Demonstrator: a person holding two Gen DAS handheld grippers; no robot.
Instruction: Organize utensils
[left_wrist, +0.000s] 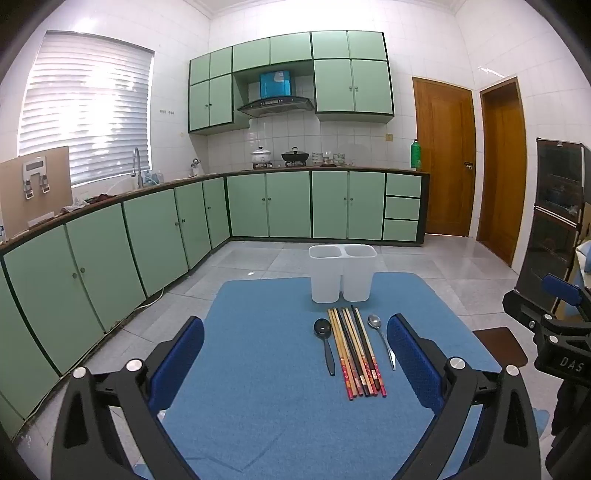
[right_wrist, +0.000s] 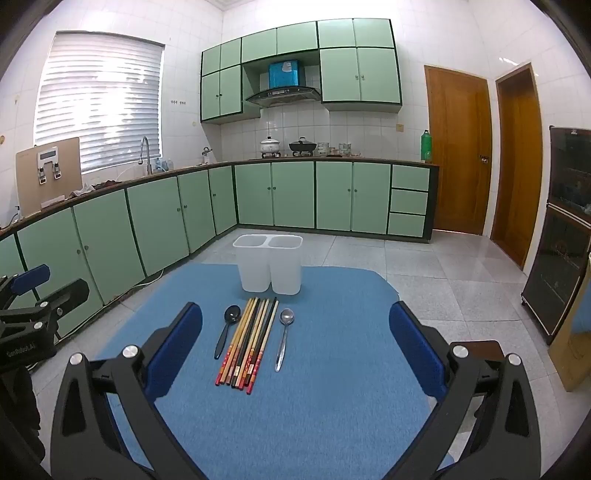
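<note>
Utensils lie in a neat row on a blue table mat (left_wrist: 258, 387) in a kitchen with pale green cabinets (left_wrist: 288, 205). At the centre is a bundle of chopsticks (left_wrist: 356, 354), some wooden and some dark, laid side by side with their decorated red ends toward the camera. A black spoon (left_wrist: 325, 341) lies just to their left and a metal spoon (left_wrist: 382, 339) just to their right, both with bowls pointing away. Beyond them, near the mat's far edge, stands an upright white utensil holder (left_wrist: 341, 275) with two compartments; nothing shows above either rim. The left gripper (left_wrist: 295, 363) hovers over the near mat, jaws spread wide and holding nothing. The right gripper (right_wrist: 295, 354) does the same, likewise spread apart with nothing between its blue pads (right_wrist: 417, 352).
</note>
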